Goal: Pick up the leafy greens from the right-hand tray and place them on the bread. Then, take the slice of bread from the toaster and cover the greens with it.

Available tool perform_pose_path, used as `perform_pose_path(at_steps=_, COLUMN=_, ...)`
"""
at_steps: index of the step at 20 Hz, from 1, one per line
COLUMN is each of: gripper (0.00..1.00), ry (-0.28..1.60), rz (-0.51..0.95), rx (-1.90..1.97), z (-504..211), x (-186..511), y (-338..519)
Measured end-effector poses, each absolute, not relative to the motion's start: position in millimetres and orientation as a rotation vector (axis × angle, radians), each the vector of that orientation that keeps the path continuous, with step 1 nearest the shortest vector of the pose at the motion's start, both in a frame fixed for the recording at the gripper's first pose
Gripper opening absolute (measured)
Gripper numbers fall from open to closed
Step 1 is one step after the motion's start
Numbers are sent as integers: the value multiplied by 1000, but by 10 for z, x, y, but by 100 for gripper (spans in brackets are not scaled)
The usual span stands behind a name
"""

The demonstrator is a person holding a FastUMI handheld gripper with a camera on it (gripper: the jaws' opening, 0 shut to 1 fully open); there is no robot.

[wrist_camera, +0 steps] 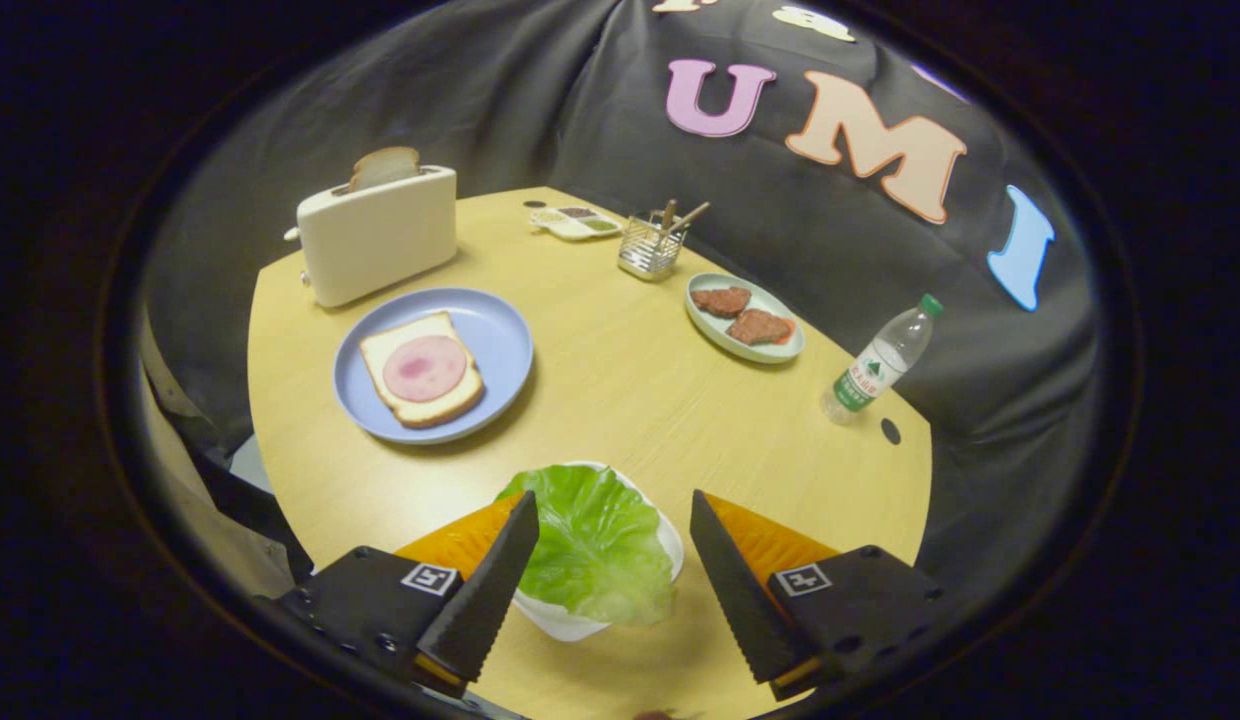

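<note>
Tongs [612,535] released, jaws spread either side of lettuce leaf [592,540] lying in white tray [565,620] between them; leaf looks light, limp, tear-prone, so pinch gently at its thicker ruffled edge.

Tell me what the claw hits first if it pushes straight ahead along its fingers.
Most likely the lettuce leaf in its white tray: it lies between the open claw's fingers. Beyond it is bare table, though depth is hard to judge.
</note>
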State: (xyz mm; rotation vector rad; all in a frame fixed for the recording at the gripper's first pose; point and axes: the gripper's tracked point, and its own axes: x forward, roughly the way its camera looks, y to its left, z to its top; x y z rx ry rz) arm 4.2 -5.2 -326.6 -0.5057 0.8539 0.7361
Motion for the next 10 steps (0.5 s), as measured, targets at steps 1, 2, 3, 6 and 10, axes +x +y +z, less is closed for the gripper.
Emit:
perform_pose_path(at_steps=1, gripper=99, ry=860, rz=740, rx=-517, z=-3300, x=35, y=-54)
perform_pose_path(at_steps=2, gripper=99, ry=876, rz=747, rx=-522, z=-3358, x=12, y=-63)
perform_pose_path(at_steps=3, gripper=99, ry=887, rz=751, rx=-525, z=-3395, x=-9, y=-54)
perform_pose_path(at_steps=6, gripper=99, ry=935, rz=770, rx=-525, z=-3549, x=-86, y=-24)
perform_pose_path(at_steps=10, gripper=99, ry=984, rz=768, rx=-556, z=-3773, x=-119, y=-100)
